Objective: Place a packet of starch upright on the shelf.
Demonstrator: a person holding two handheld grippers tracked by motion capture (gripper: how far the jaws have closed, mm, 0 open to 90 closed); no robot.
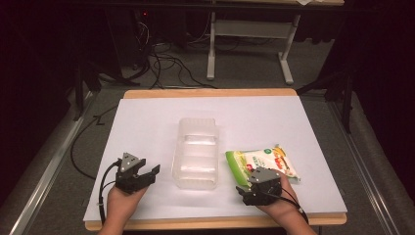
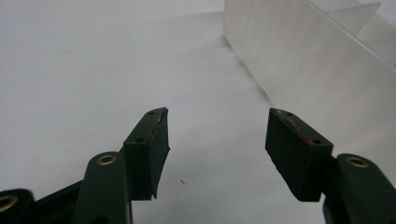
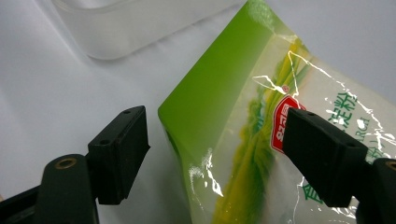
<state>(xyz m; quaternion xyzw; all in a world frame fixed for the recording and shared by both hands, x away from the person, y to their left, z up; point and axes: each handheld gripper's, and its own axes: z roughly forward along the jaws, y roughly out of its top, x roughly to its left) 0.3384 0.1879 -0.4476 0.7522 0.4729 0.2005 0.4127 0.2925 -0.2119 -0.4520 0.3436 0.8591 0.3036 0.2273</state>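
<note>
Green-edged food packet (image 3: 261,140) sits between the right gripper (image 3: 217,156)'s parted jaws, left gripper (image 2: 217,149) spread wide beside the clear container (image 1: 195,152).

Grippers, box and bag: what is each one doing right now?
left gripper: open, holding nothing, beside the box.
right gripper: open, jaws either side of the bag's corner.
clear plastic box: upright, no lid, empty.
green bag: sealed, lying flat on the table.
</note>
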